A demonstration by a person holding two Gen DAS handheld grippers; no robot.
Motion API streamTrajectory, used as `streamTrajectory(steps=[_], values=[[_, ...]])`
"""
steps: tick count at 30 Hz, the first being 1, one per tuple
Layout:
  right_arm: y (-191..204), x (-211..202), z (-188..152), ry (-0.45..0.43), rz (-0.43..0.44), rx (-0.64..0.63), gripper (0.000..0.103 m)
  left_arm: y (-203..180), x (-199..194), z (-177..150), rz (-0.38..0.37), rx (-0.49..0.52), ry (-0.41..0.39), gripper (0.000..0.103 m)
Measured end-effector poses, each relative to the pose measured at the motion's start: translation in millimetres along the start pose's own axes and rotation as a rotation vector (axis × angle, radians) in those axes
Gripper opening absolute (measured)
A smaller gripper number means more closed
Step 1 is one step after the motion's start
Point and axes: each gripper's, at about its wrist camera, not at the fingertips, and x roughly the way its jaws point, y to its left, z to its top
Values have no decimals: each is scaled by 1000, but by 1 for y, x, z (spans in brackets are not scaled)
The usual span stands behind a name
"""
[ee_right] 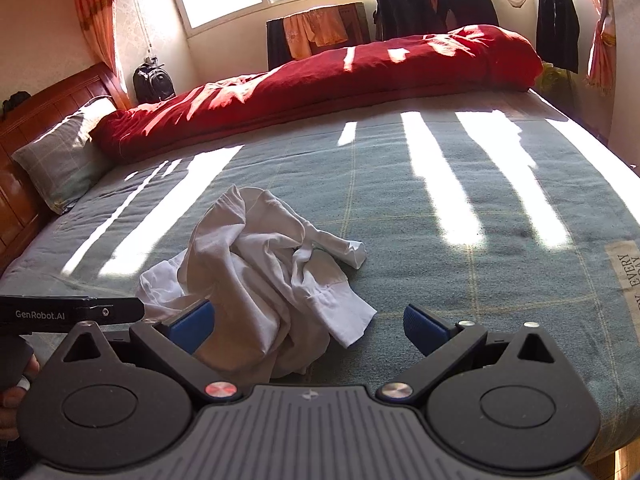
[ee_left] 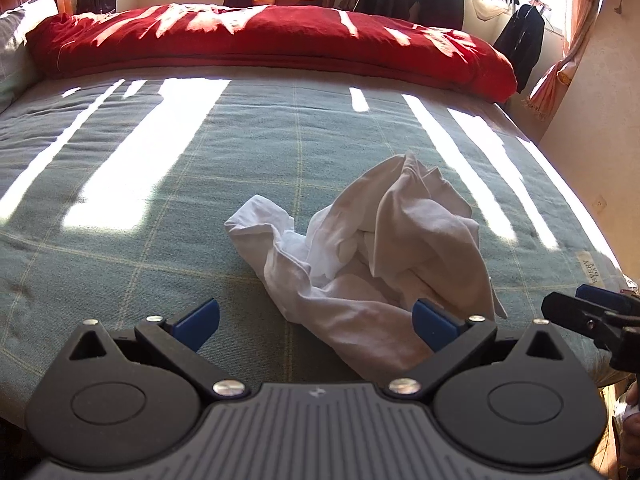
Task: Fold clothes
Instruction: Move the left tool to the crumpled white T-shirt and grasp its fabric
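Step in hand is judged to be the very start: no fold has been made, the white garment [ee_left: 372,248] is seen crumpled in a heap on the green checked bedspread [ee_left: 160,200], near the front edge of the bed, well apart from the red duvet [ee_left: 260,44] rolled along the far side. Left gripper [ee_left: 316,322] is held spread wide with nothing between its blue pads [ee_left: 198,318]; the near hem of the heap is seen just inside its right pad, contact cannot be confirmed. Right gripper [ee_right: 308,324] is likewise spread and empty, with the heap overlapped by its left pad in view. A sleeve end [ee_right: 352,254] is seen sticking out on the far right of the heap in the right wrist view. Next move is judged to call for two separate edges or corners to be found and pinched, one per gripper, so the garment can be lifted, shaken out and laid flat; single-layer pick-up is needed, bunched layers are the risk
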Motion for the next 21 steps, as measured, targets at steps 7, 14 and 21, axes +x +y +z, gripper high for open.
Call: streamTrajectory(steps=[7, 14, 21], values=[[-8, 1, 3, -16, 39, 13, 102, -6, -2, 4, 24, 63, -2, 100], [-21, 2, -1, -6, 56, 60, 102, -9, -9, 25, 48, 166, -26, 95], [-22, 6, -5, 7, 85, 66, 102, -15, -4, 47, 33, 272, -10, 71]])
